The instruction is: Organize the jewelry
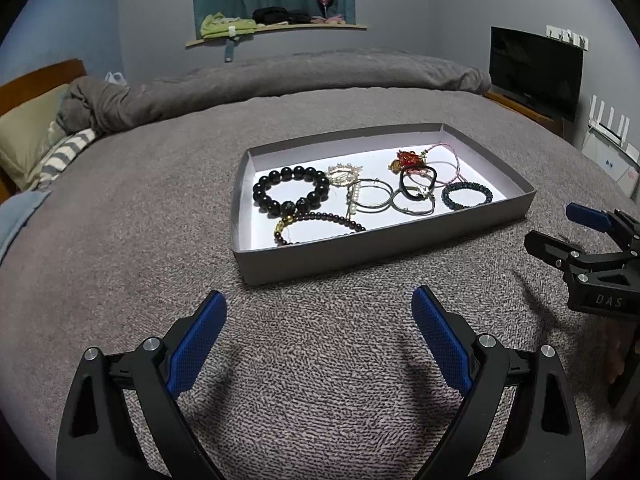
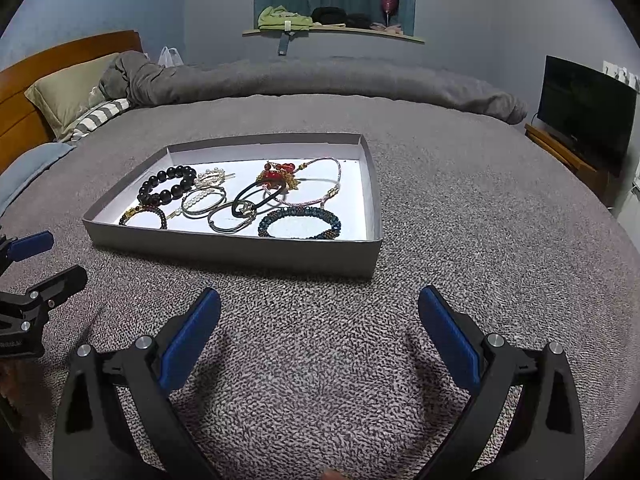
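Left wrist: left gripper (image 1: 318, 312) spread wide, empty, short of the grey tray (image 1: 360, 250) of jewelry; right wrist: right gripper (image 2: 320, 314) likewise unclenched, and overlapping silver bangles (image 2: 230, 210) and hair tie (image 2: 256, 196) risk snagging together.

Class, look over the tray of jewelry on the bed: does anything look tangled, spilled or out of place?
Nothing has spilled; every piece lies inside the tray. The black hair tie overlaps a silver bangle and the red charm cord, so that cluster looks tangled.
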Motion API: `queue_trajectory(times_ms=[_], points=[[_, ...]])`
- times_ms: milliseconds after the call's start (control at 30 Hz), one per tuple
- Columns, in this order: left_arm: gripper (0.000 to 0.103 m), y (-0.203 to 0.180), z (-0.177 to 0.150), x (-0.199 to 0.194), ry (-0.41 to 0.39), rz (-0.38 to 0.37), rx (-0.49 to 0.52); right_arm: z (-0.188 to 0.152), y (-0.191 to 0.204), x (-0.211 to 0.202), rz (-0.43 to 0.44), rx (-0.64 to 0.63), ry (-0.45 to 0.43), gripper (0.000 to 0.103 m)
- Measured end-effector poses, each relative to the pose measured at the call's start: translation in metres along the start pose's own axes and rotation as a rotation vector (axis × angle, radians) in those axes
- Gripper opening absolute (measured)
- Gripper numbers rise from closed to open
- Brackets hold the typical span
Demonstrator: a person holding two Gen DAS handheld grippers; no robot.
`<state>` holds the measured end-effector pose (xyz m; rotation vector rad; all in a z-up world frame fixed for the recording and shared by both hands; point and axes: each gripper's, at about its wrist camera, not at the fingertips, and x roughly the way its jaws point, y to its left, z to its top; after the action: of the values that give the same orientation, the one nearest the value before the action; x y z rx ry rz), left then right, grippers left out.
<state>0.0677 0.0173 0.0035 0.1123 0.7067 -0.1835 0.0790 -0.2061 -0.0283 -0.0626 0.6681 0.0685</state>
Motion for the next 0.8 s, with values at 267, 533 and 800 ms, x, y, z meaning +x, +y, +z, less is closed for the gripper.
queue_trajectory(times_ms=[267,533,800], points=[[0.095,-0.0007,-0.0004,0.0007,0.0,0.001,0.001,-0.0001,-0.0001,-0.0012,-0.001,0.0,-0.001,0.097],[0.095,-0.0006,-0.0006,0.0003,0.0,0.002,0.0,0.0005,0.0,-0.0033,-0.001,-0.002,-0.001,0.097],[0.095,-0.001,-0.0006,0.0003,0.001,0.001,0.002,0.0003,0.0001,-0.0033,-0.002,-0.002,-0.002,0.097]])
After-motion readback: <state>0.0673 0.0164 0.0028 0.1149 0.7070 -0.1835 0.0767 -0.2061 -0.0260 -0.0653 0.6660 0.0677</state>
